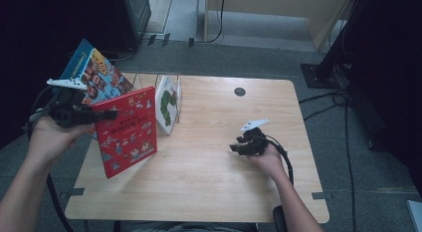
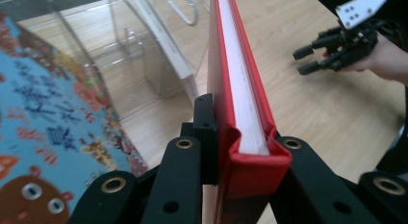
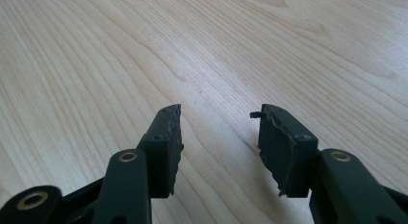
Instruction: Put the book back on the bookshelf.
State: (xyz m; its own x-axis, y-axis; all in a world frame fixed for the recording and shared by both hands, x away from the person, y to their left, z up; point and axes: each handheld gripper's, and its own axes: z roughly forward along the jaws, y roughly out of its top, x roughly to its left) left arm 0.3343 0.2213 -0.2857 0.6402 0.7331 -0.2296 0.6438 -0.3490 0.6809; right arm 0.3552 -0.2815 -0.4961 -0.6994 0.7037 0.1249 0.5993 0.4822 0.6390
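Note:
My left gripper (image 1: 102, 114) is shut on the edge of a red picture book (image 1: 127, 130), which stands upright on one corner at the table's left side. In the left gripper view the jaws clamp the red book (image 2: 240, 89) at its spine, and its white page block shows. My right gripper (image 1: 235, 148) hovers low over the wooden table (image 1: 209, 182) at right of centre, open, with nothing between its fingers (image 3: 166, 137). The right gripper (image 2: 308, 60) also shows far off in the left gripper view.
A blue picture book (image 1: 97, 75) leans behind the red one. A clear acrylic rack (image 1: 149, 80) holds a white book with a green figure (image 1: 166, 105). A round cable hole (image 1: 240, 91) sits near the far edge. Cables and a black stand base (image 1: 321, 72) lie on the floor at right.

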